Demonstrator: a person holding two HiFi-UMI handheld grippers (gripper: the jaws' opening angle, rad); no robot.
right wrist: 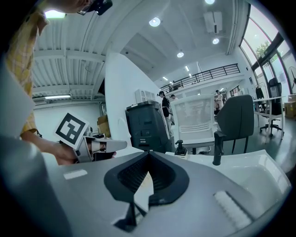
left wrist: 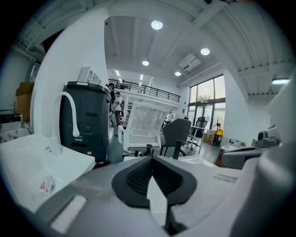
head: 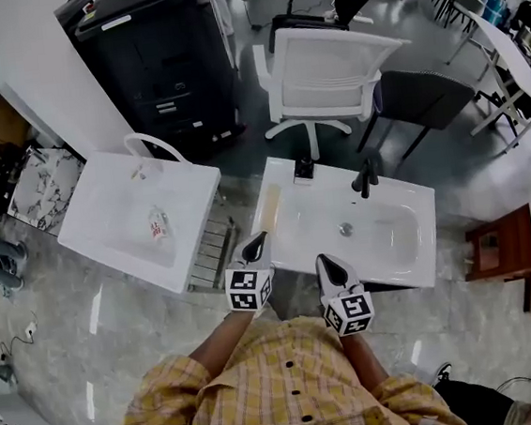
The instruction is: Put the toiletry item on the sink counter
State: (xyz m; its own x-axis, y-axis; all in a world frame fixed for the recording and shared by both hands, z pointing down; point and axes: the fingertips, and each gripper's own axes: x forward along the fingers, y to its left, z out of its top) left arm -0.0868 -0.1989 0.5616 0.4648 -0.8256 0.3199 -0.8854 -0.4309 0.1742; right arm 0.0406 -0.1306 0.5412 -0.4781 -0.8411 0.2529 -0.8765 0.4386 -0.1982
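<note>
Toiletry item (head: 269, 204), taken here to be the pale oblong piece. It lies flat on the left counter strip of the right sink (head: 422, 198), outside the bowl. A dark dispenser (head: 303, 168) stands at its 1 o'clock, and the black faucet (head: 366, 177) stands further round at 3 o'clock. Your left gripper (head: 255, 246) is at the item's 6 o'clock, near it but not touching. Its jaws are pressed together with nothing between them. Your right gripper (head: 326, 263) is at the left one's 4 o'clock, over the near rim, and is likewise closed and empty.

A small tube with red print (head: 157, 226) lies in the bowl of the left sink (head: 94, 192), at the left gripper's 10 o'clock.

Judged from this layout, the placing looks done and the step in hand is the withdrawal. Draw the left gripper back toward 6 o'clock and upward, keeping its tips above the counter so that they do not sweep the piece into the bowl. Should the tube be the intended item, spread the jaws before you reach into that bowl.
</note>
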